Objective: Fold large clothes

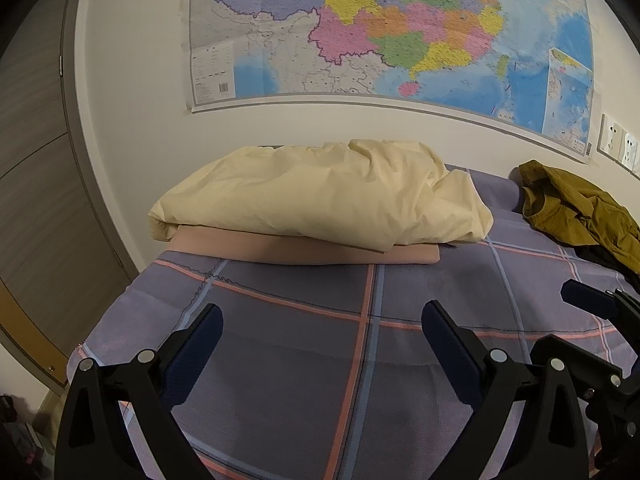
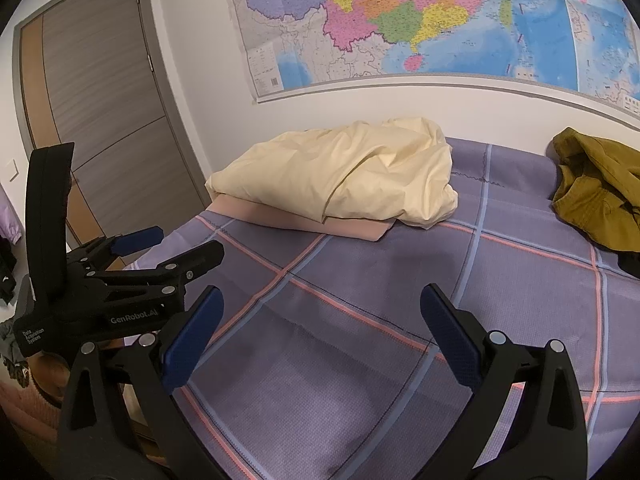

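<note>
A grey wooden door (image 2: 100, 128) stands at the far left. Beside it, on the plaid bed sheet (image 1: 320, 360), a cream quilt (image 1: 320, 196) lies bunched on a folded pink cloth (image 1: 312, 252) against the wall, under a wall map (image 1: 380, 28). The left tongs (image 1: 320, 328) and right tongs (image 2: 322, 308) hover over bare sheet, both spread wide and empty. Far right, a crumpled olive jacket (image 2: 596, 192) lies near the wall, well apart from both.

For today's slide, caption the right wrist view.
Open right gripper over a plaid bed; cream bedding and olive jacket beyond.
</note>
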`<state>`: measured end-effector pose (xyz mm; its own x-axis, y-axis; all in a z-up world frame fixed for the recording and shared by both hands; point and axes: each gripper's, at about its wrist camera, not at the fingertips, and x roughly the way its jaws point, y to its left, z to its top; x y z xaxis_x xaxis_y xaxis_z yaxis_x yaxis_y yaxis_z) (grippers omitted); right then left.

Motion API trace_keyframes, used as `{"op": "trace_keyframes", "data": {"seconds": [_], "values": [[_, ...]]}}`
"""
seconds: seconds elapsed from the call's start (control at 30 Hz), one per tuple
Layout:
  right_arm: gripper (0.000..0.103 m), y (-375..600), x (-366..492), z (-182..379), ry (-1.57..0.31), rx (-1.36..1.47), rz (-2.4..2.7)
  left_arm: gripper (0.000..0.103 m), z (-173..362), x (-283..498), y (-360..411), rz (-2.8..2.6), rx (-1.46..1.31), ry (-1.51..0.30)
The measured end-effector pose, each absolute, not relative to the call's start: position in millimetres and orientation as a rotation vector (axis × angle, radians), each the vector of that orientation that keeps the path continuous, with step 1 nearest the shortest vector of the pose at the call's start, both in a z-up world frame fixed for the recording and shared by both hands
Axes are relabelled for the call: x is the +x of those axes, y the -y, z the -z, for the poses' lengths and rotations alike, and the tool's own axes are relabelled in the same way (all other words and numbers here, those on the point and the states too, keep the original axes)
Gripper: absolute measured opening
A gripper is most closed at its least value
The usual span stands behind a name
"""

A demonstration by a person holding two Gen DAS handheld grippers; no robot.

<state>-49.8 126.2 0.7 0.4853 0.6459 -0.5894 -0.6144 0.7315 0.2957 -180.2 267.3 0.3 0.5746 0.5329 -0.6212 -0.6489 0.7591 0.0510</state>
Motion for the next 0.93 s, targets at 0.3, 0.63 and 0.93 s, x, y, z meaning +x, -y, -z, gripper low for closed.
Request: {"op": "trace_keyframes", "data": {"seconds": [0.3,0.63,0.93], "values": [[0.097,-123.8,-51.7,0.3,-0.736,0.055,-0.765,0.096,0.4,-178.6,-261.2,-0.689,-0.185,-0.661],[0.097,-120.2,-55.1,2.8,-0.736,0.059,-0.766,0.096,1.3,-178.9,-251.3,-0.688,-0.151,-0.635],[0.097,-94.7,-55.3,4.3,-0.738,0.091,-0.720,0.096,7.8,-164.1,-248.1,-0.563,-0.254,-0.672]]}}
